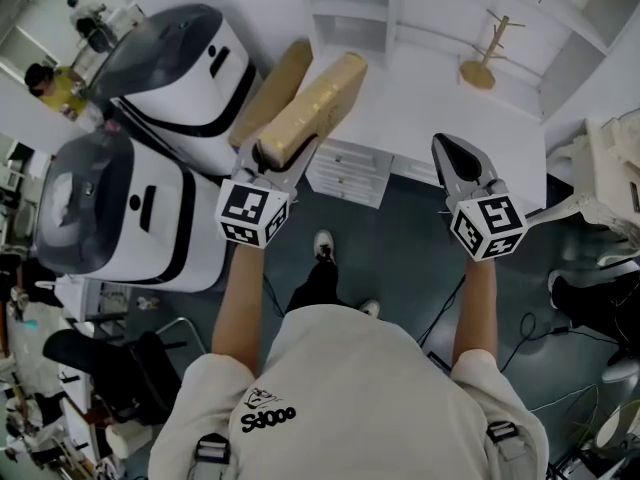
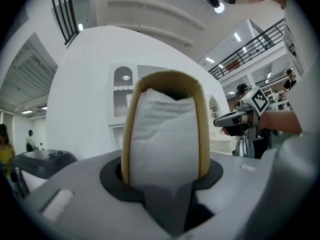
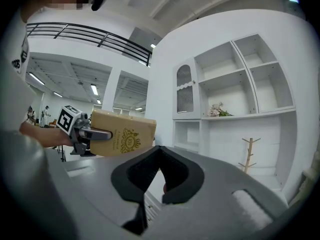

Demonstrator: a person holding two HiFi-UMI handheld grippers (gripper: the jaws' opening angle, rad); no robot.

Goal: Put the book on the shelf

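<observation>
L gripper point(image 1: 278, 156) fingers clamped on book point(image 1: 318, 98), its view only: white page edge, R gripper view only: gold cover crest, R gripper point(image 1: 447, 151) fingers closed, empty

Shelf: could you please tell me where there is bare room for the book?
Bare: the counter between the book and the wooden stand, and the upper cubbies. Crowded: the ledge by the flowers.

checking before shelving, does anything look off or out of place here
Nothing spilled or broken. The only oddity is the book: the left gripper clamps it by one end in mid-air, not yet on the shelf.
</observation>
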